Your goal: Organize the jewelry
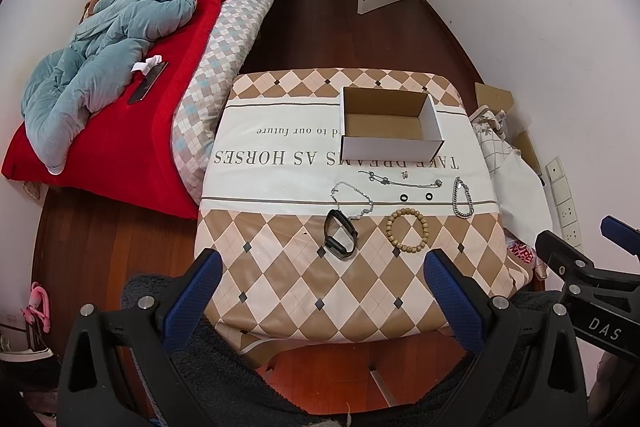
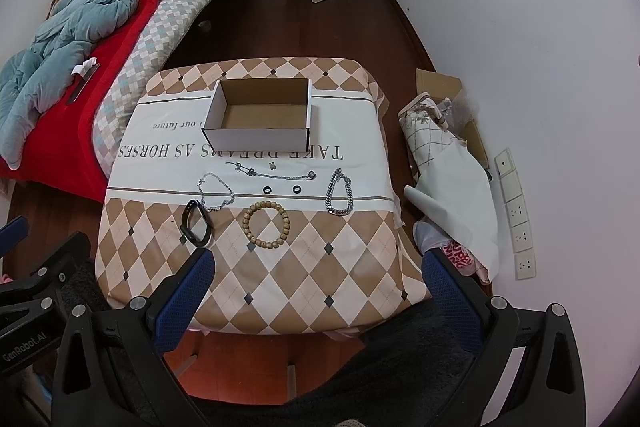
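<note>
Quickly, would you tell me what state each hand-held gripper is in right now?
Left hand-held gripper: open, holding nothing.
Right hand-held gripper: open, holding nothing.

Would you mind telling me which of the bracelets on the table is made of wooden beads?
The round tan wooden-bead bracelet, lying between the black wristband and the chunky silver chain bracelet.

Even, soft indoor light; sharp focus at centre; strong fisheye bending and dark vignette at corners.
</note>
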The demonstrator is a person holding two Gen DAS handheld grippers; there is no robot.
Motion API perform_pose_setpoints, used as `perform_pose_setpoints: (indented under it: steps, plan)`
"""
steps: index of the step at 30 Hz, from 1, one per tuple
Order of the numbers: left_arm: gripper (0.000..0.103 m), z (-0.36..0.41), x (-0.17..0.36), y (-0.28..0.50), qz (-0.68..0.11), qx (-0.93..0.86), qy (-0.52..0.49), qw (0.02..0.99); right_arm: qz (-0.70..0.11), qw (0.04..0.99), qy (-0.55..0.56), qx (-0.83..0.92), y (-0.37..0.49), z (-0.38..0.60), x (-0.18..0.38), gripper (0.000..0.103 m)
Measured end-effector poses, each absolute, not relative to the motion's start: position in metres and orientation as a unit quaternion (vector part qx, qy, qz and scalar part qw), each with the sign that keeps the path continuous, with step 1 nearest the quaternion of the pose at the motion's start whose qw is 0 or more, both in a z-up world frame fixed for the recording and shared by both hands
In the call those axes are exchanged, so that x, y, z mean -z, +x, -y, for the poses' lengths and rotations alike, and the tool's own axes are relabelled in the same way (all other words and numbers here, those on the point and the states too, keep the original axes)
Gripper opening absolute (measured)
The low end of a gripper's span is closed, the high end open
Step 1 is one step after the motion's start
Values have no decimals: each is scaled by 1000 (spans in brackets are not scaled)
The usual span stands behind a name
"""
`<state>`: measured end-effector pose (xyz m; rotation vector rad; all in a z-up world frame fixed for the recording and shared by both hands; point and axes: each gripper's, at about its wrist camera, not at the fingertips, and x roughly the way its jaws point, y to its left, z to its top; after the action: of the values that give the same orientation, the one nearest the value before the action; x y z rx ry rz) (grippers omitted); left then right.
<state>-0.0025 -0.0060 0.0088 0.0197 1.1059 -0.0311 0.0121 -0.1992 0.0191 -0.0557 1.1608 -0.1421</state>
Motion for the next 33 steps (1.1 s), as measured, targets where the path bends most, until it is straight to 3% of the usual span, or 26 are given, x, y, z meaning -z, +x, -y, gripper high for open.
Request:
perform_pose_setpoints:
  steps: [33]
  plan:
    - [102,-6,-8,-5,-520,5,8,854,-544,836,-22,68,11,196,-20,103]
